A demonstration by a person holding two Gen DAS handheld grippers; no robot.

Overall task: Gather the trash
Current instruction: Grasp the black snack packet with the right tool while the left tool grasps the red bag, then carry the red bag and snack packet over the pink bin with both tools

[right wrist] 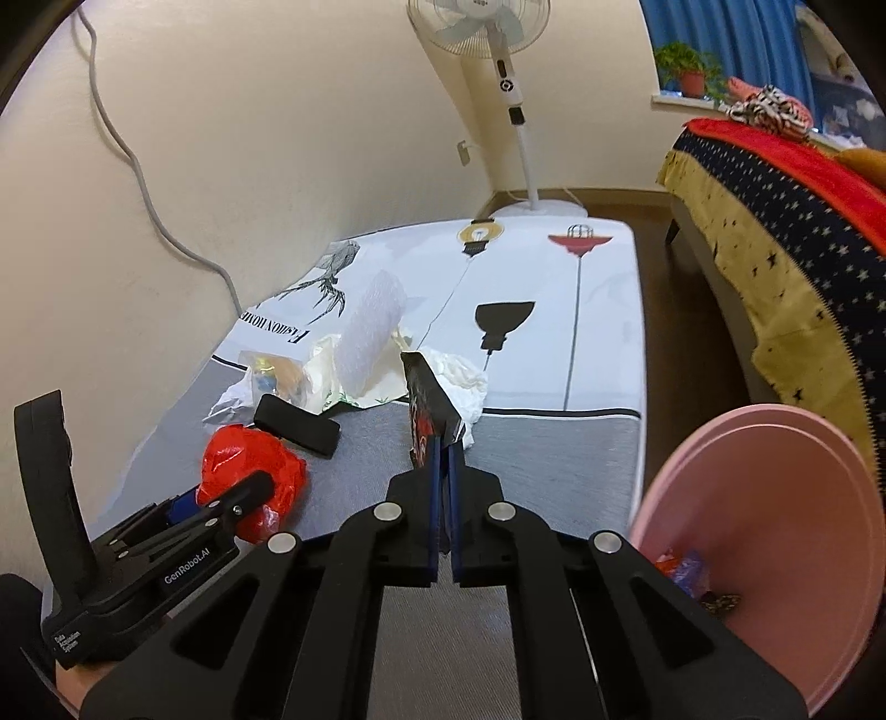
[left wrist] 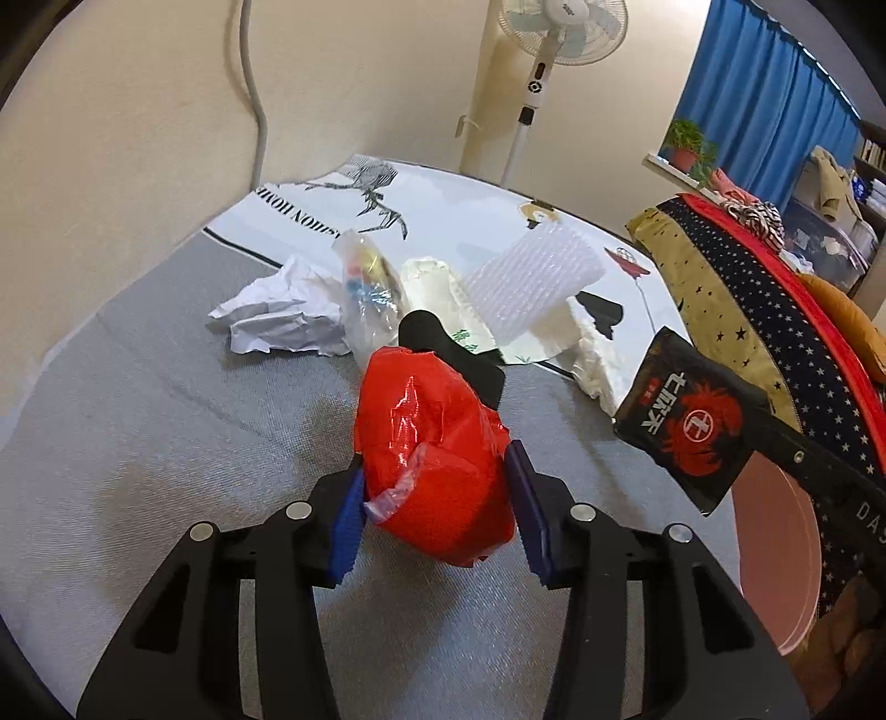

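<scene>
My left gripper is shut on a crumpled red plastic bag, its blue pads pressing both sides just above the grey surface. The same bag shows at lower left in the right wrist view. My right gripper is shut on a black packet with red print, held edge-on in the air. That packet hangs at the right in the left wrist view. A pink bin stands at the right with a few wrappers inside.
More litter lies ahead: crumpled white paper, a clear bag with colourful bits, white bubble wrap, a black block, white tissue. A bed with a starry blanket stands at right, a fan behind.
</scene>
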